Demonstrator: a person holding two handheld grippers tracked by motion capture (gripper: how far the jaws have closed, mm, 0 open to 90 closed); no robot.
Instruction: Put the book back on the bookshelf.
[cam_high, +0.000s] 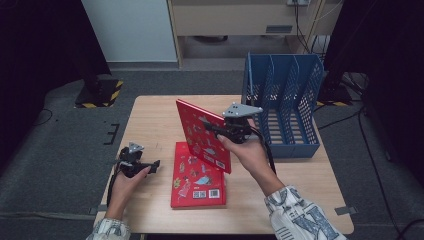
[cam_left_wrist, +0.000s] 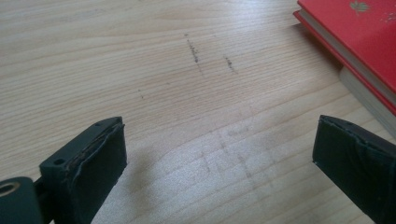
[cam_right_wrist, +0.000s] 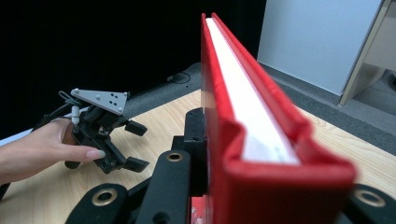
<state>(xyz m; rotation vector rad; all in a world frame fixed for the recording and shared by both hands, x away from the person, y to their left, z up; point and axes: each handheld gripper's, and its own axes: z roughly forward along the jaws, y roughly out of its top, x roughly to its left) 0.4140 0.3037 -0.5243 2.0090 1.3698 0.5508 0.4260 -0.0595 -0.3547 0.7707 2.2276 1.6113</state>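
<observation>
My right gripper (cam_high: 216, 129) is shut on a red hardcover book (cam_high: 202, 135) and holds it upright above the middle of the wooden table (cam_high: 150, 120). In the right gripper view the book's (cam_right_wrist: 243, 93) white page edge runs away from me between the black jaws. A second red book (cam_high: 197, 182) lies flat on the table below it. In the left gripper view the corner of that flat book (cam_left_wrist: 359, 32) shows at the upper right. My left gripper (cam_high: 152, 166) rests low at the table's left, open, with bare wood between its pads (cam_left_wrist: 93, 163). The left gripper (cam_right_wrist: 137, 145) stays apart from both books.
A blue slotted file rack (cam_high: 285, 100) stands at the table's far right, its compartments holding nothing. Grey floor surrounds the table, with a yellow-and-black striped base (cam_high: 102, 92) at the far left. Cables trail from both grippers.
</observation>
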